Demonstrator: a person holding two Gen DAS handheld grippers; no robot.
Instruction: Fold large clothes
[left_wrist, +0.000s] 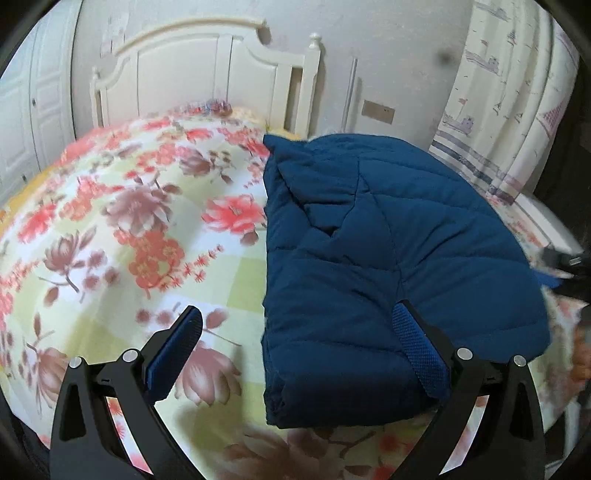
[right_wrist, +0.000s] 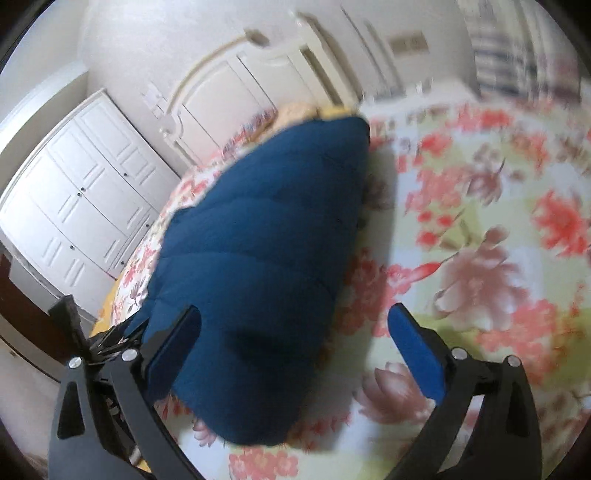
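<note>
A dark blue quilted jacket lies folded into a thick block on the floral bedspread. My left gripper is open above the jacket's near left edge, its right finger over the fabric and its left finger over the bedspread. In the right wrist view the same jacket stretches away from the camera. My right gripper is open above the jacket's near end, its left finger over the fabric, its right finger over the bedspread. Neither gripper holds anything.
A cream headboard stands at the bed's far end. A patterned curtain hangs at the right. White wardrobe doors stand to the left of the bed. A dark object shows at the bed's right edge.
</note>
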